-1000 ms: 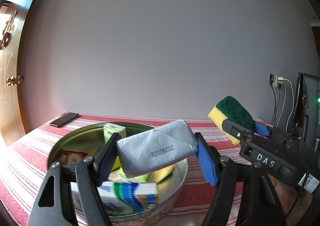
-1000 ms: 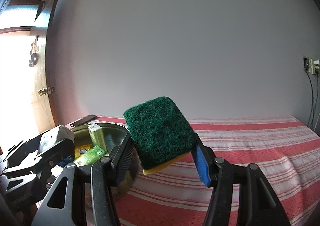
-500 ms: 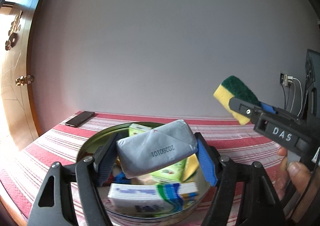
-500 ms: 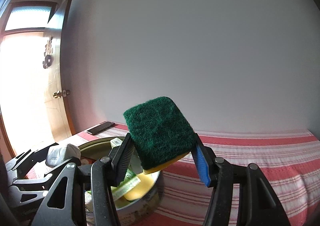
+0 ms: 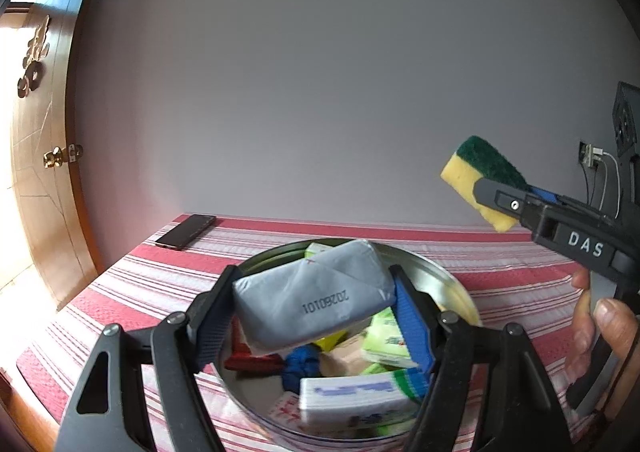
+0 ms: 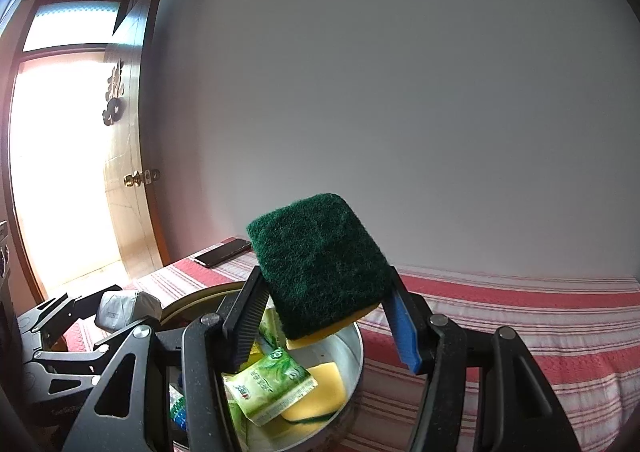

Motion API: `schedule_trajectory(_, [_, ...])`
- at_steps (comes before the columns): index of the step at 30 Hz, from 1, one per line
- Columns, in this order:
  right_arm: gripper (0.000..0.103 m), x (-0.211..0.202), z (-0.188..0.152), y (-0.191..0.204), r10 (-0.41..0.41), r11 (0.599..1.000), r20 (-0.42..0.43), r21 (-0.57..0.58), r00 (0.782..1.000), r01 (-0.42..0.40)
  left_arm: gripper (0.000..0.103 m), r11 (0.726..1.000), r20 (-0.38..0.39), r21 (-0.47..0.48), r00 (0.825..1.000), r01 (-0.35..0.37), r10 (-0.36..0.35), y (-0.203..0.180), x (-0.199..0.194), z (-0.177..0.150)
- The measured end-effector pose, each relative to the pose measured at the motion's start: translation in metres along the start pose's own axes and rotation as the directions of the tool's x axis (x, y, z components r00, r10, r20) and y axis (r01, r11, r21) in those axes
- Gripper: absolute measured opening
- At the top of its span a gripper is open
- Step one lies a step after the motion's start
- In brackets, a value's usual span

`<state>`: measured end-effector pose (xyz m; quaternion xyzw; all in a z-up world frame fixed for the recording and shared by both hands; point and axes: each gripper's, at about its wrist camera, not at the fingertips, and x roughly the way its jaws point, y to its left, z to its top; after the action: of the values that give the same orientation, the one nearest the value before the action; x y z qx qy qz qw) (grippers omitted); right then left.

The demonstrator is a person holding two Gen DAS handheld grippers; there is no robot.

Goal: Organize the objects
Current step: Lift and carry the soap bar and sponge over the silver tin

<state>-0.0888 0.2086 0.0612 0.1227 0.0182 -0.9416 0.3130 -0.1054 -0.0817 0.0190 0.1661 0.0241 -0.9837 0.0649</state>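
My left gripper (image 5: 314, 302) is shut on a grey foil-wrapped packet (image 5: 310, 298) with a printed code, held over the round metal tin (image 5: 452, 284). The tin holds several things: green sachets (image 5: 386, 340), a white and blue pack (image 5: 352, 398), a red item and a blue item. My right gripper (image 6: 324, 306) is shut on a green and yellow sponge (image 6: 318, 260), green side up, above the tin's right rim (image 6: 356, 340). In the left wrist view the sponge (image 5: 482, 176) hangs up at the right. From the right wrist camera the grey packet (image 6: 120, 308) shows at the left.
A red and white striped cloth (image 6: 520, 316) covers the table. A dark phone (image 5: 186, 230) lies at the far left corner by the wall. A wooden door (image 6: 128, 180) stands left. Cables and a wall socket (image 5: 592, 154) are at the right. A person's hand (image 5: 600, 328) holds the right gripper.
Both grippers have moved left and risen a little, keeping their loads. The tin now sits under both, and the sponge hangs over its right rim rather than the bare cloth.
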Motion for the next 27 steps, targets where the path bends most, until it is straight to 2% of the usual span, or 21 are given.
schedule_trajectory(17, [0.059,0.050,0.006,0.005,0.043,0.999,-0.141,0.016,0.989,-0.041,0.073,1.000,-0.142,-0.001,0.990,-0.024,0.024,0.033,0.050,0.013])
schedule_trajectory(27, [0.059,0.078,0.003,0.003,0.057,0.998,-0.248,0.027,0.967,-0.052,0.074,1.000,-0.253,0.020,0.967,0.005,0.000,0.036,0.084,0.015])
